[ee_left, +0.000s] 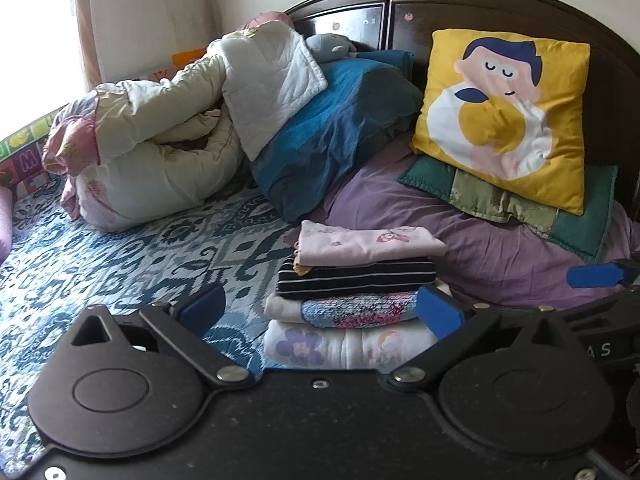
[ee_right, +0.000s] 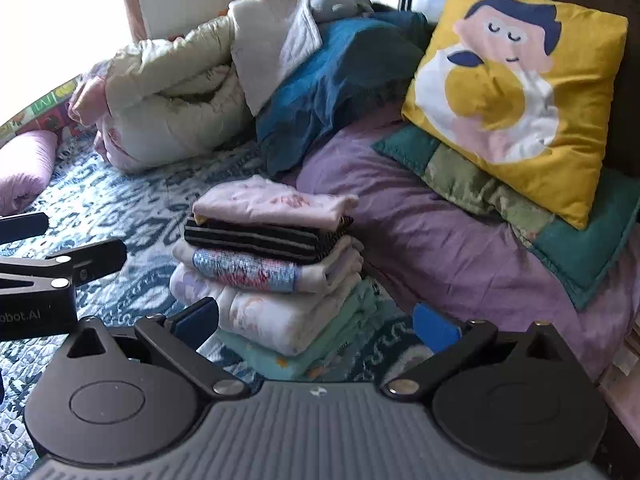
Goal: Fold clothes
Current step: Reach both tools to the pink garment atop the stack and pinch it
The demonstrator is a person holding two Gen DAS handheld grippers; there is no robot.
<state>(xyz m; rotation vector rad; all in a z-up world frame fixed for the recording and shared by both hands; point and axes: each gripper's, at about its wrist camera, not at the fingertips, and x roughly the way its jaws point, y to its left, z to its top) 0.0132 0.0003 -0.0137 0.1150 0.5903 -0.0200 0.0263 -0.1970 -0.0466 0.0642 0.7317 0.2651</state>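
A stack of folded clothes (ee_left: 356, 288) sits on the patterned blue bedspread (ee_left: 120, 256), with a pale pink garment (ee_left: 368, 240) on top and a black striped one (ee_left: 356, 278) below it. The stack also shows in the right wrist view (ee_right: 272, 268), with a mint-green piece (ee_right: 320, 348) at the bottom. My left gripper (ee_left: 320, 312) is open and empty, just in front of the stack. My right gripper (ee_right: 316, 320) is open and empty, near the stack's lower layers. The left gripper's body (ee_right: 36, 276) shows at the left of the right wrist view.
A rolled cream quilt (ee_left: 160, 148) lies at the back left. A blue pillow (ee_left: 332, 128) and a yellow cartoon cushion (ee_left: 508, 120) lean on the dark headboard (ee_left: 400, 12). A purple sheet (ee_left: 472, 248) and a green pillow (ee_left: 580, 216) lie to the right.
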